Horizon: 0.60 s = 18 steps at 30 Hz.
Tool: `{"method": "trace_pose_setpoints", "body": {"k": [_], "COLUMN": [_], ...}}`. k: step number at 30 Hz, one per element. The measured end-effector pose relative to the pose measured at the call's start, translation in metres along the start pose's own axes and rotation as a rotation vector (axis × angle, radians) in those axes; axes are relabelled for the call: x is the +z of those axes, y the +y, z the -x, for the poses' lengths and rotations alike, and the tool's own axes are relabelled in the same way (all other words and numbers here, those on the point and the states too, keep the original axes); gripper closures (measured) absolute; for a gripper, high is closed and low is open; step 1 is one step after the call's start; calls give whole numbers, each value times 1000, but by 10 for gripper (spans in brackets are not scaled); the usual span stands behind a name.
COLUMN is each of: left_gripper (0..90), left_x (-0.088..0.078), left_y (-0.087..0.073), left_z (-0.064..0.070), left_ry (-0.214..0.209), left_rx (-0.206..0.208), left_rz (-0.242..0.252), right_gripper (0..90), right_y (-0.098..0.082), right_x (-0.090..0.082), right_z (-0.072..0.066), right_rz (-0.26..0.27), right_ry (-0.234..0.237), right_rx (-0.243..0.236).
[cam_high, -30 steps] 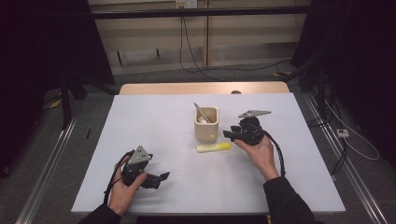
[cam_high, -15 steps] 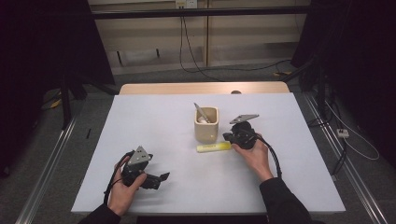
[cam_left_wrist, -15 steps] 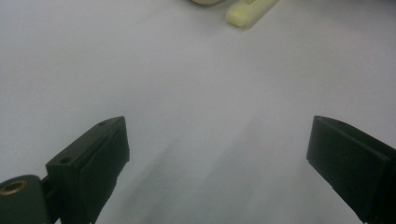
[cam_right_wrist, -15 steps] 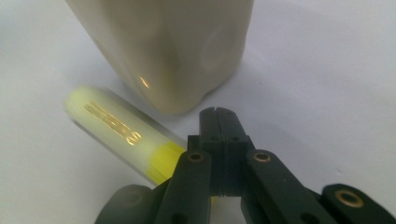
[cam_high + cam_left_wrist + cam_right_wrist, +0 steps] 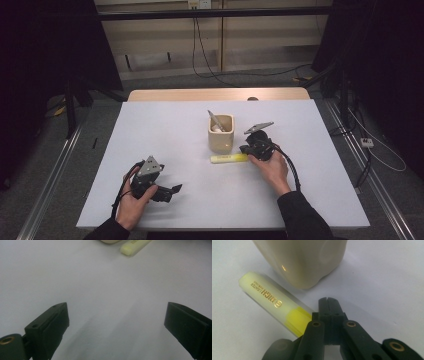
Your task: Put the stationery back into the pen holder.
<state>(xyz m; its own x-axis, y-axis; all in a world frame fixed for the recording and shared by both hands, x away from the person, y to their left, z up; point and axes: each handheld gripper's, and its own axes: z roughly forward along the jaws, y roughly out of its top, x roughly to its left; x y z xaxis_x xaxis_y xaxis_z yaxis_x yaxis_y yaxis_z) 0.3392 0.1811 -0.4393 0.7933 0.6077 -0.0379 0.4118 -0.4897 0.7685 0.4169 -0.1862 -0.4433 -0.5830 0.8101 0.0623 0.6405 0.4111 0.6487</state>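
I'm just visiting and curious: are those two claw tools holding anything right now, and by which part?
Nothing is held. The right gripper is shut on itself beside the yellow highlighter, next to its end. The left gripper is open over the bare table.

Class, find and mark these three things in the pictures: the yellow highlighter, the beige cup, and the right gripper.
yellow highlighter (image 5: 268,300), right gripper view, on its printed barrel.
beige cup (image 5: 220,141), high view, on its front wall.
right gripper (image 5: 329,301), right gripper view, at the tips of its shut jaws.
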Motion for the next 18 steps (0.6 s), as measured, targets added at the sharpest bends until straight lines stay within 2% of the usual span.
{"method": "trace_pose_setpoints", "body": {"k": [5, 13, 18], "left_gripper": [58, 58, 58], "left_x": [1, 0, 0], "left_y": [0, 0, 0], "left_z": [0, 0, 0], "left_ry": [-3, 0, 2], "left_rx": [0, 0, -1], "left_rz": [-2, -2, -1], "right_gripper": [900, 900, 900], "right_y": [-2, -3, -4], "right_x": [0, -2, -4], "right_z": [-3, -6, -11], "right_rz": [-61, -75, -87], "right_ry": [-6, 2, -8], "right_rx": [-12, -3, -19]}}
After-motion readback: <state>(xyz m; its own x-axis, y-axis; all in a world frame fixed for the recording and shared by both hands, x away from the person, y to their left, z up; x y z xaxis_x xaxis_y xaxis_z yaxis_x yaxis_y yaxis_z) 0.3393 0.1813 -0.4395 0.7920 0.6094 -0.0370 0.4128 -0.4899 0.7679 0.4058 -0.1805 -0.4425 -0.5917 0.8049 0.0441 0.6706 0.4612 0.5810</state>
